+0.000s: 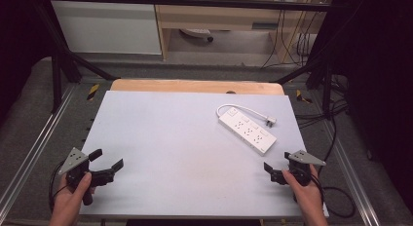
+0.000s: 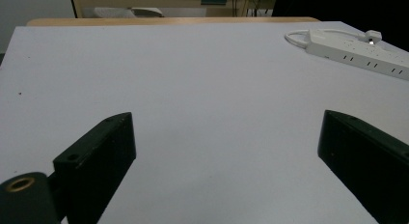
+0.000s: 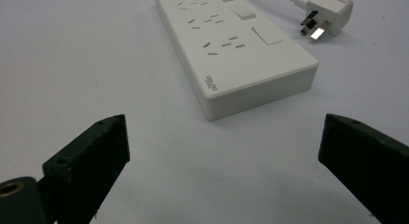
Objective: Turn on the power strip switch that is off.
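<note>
White table (image 1: pixel 170 138): power strip (image 1: pixel 247 131) lies just ahead of right gripper (image 1: pixel 275 170), both grippers spread, empty.

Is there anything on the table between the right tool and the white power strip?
No. The right gripper view shows bare table between the open right tool and the power strip.

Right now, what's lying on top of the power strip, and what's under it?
Nothing lies on the power strip: its sockets and switches are bare. Its plug rests beside it on the white table, the cable looped round the far end. The strip sits flat, hiding whatever is beneath it.
</note>
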Motion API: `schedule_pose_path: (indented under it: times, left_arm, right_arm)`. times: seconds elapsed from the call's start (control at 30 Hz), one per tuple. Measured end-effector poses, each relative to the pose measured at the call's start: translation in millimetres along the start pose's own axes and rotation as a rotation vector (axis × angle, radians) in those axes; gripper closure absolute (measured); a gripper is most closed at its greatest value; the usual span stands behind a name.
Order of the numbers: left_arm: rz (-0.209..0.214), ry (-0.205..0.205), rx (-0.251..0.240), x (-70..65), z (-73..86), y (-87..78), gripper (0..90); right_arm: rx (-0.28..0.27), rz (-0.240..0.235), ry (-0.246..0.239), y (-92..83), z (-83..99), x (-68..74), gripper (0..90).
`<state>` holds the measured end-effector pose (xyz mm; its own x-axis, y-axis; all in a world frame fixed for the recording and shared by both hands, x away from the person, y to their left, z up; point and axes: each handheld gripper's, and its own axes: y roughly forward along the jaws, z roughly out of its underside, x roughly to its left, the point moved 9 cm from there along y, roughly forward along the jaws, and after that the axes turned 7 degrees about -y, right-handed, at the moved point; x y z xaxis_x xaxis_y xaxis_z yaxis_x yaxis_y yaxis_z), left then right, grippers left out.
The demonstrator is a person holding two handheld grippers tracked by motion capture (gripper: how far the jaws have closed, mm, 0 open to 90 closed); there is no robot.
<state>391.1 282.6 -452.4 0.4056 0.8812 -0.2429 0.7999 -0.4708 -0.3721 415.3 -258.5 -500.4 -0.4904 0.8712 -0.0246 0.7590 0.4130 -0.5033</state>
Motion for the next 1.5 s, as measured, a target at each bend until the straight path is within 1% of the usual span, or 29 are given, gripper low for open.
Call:
schedule_pose_path:
  times: [0.17, 0.27, 0.33, 0.4, 0.67, 0.97, 1.13, 1.23, 1.3, 1.5]
  left_arm:
    - [-0.002, -0.002, 0.000, 0.7, 0.2, 0.4, 6.4]
    - [-0.005, -0.001, 0.008, 0.6, 1.4, 1.5, 6.5]
    - [-0.006, -0.005, 0.010, 0.2, 2.0, 2.3, 6.4]
    - [-0.002, -0.001, 0.006, -0.6, 1.2, 2.6, 6.4]
    - [0.006, -0.004, 0.002, -0.7, 0.4, 2.1, 6.3]
    - [0.009, -0.009, -0.011, -0.3, -1.2, 1.6, 6.3]
    - [0.009, -0.004, -0.010, 0.0, -1.3, 1.4, 6.3]
    - [0.009, -0.002, -0.010, -0.1, -1.5, 1.4, 6.3]
    - [0.010, -0.002, -0.009, -0.5, -1.3, 1.7, 6.3]
    - [0.011, -0.001, -0.008, -0.4, -1.0, 1.5, 6.3]
  right_arm:
    - [0.011, 0.002, -0.009, 2.0, 0.7, -0.1, 3.9]
    - [0.012, 0.002, -0.003, 1.3, 0.5, -0.5, 3.6]
    - [0.022, 0.005, 0.004, 0.8, 1.3, -1.3, 3.5]
    - [0.025, 0.014, 0.009, -0.3, 0.9, -3.4, 3.5]
    - [0.012, 0.028, 0.035, -4.4, -1.6, -7.8, 3.3]
    - [0.005, 0.032, 0.038, -6.3, -3.8, -8.4, 3.3]
    - [0.000, 0.034, 0.043, -7.3, -4.9, -8.7, 3.4]
    - [-0.011, 0.039, 0.037, -8.3, -6.6, -9.8, 3.8]
    - [-0.022, 0.044, 0.046, -9.7, -8.7, -9.9, 3.9]
    - [-0.045, 0.056, 0.050, -13.9, -13.2, -12.1, 4.2]
